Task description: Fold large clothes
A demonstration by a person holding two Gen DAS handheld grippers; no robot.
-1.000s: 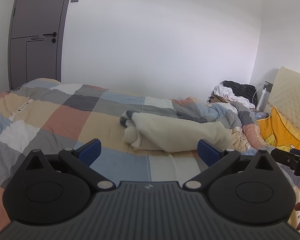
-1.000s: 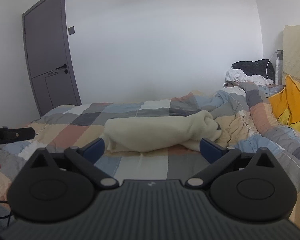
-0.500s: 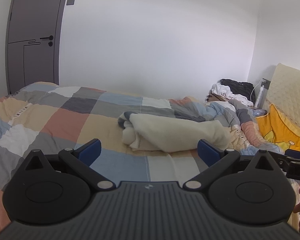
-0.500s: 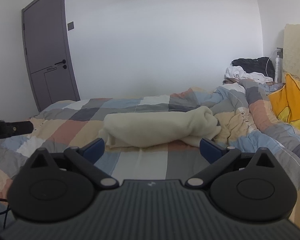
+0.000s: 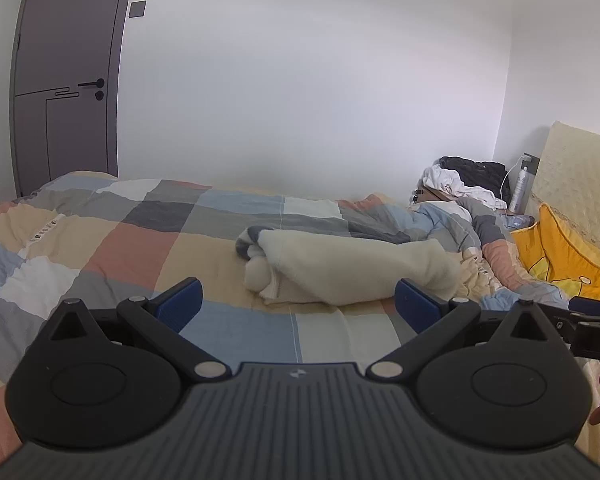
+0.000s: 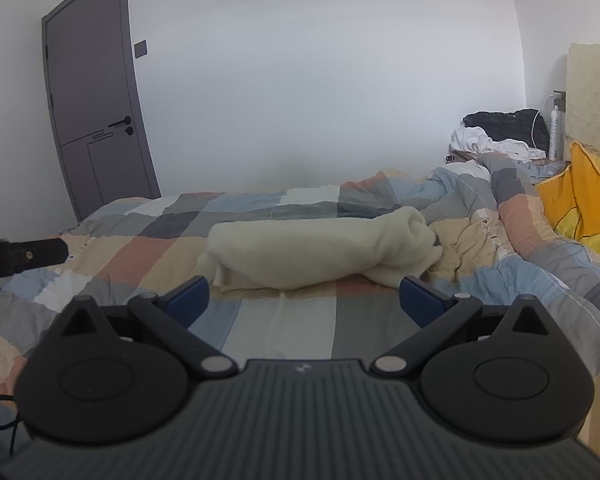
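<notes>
Bedroom, patchwork bed (image 5: 148, 248): cream fleece garment (image 5: 352, 272) bundled in a loose roll mid-bed, nearer the yellow pillow (image 5: 560, 256) than the grey door (image 5: 64, 92). Left gripper (image 5: 298, 306) and right gripper (image 6: 304, 300) both spread wide, empty, held short of the garment and clear of it. Folding apparently not yet begun. Best approach, by judgement: down on the garment's two near corners, one claw each, pinching the fleece only and not the quilt beneath; lifting and shaking flat toward the door side before any crease. Thick pile likely to slip from a shallow pinch, so deep bites advisable.
</notes>
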